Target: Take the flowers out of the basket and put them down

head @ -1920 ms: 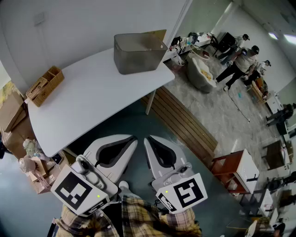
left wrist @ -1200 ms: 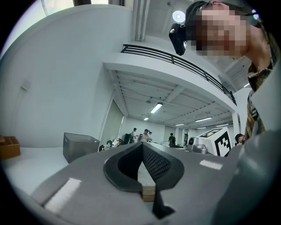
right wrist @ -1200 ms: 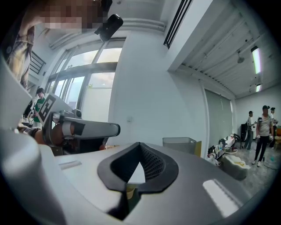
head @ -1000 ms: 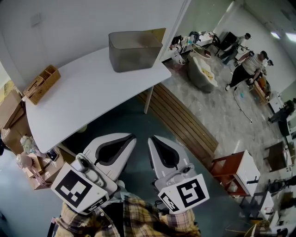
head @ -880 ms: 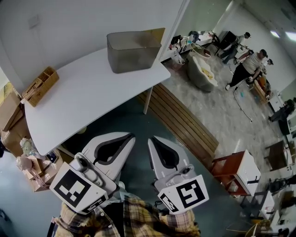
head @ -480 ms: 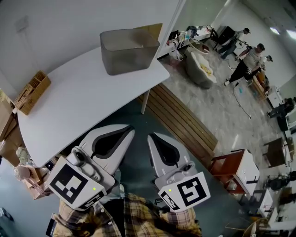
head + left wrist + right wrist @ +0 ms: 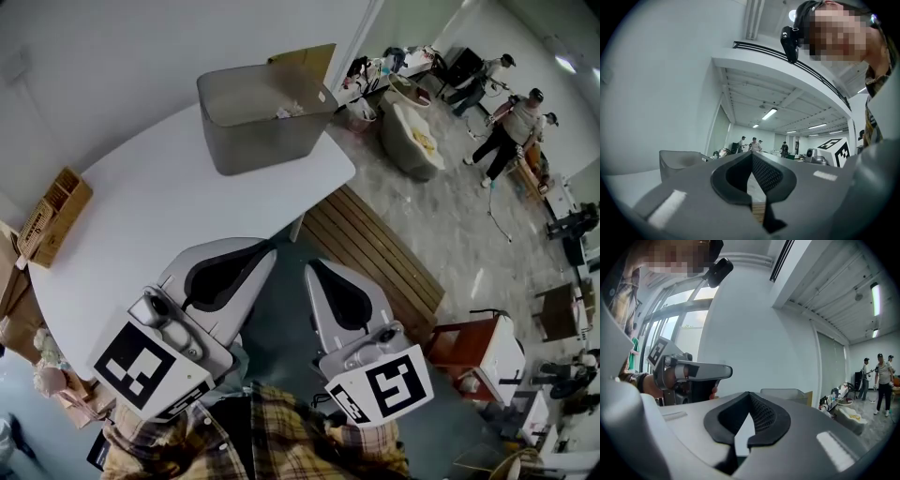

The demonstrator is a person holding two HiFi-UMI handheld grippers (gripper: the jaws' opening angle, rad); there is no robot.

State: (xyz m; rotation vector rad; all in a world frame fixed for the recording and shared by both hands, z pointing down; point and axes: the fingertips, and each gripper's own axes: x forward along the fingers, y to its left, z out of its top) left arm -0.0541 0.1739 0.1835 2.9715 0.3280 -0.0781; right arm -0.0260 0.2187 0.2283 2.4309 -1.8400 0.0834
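One grey basket (image 7: 255, 141) stood at the far end of the single white table (image 7: 150, 216). A few pale scraps inside it looked like the flowers (image 7: 286, 111), though they were too small to count. Your two grippers hung side by side at the near end, well apart from the basket. Your left gripper (image 7: 265, 249) had its jaws pressed together on nothing, and your right gripper (image 7: 313, 268) was likewise closed and empty. One wooden box (image 7: 52, 217) sat at the table's left edge.

grey basket (image 7: 255, 133), white table (image 7: 141, 225), plaid shirt (image 7: 281, 442)
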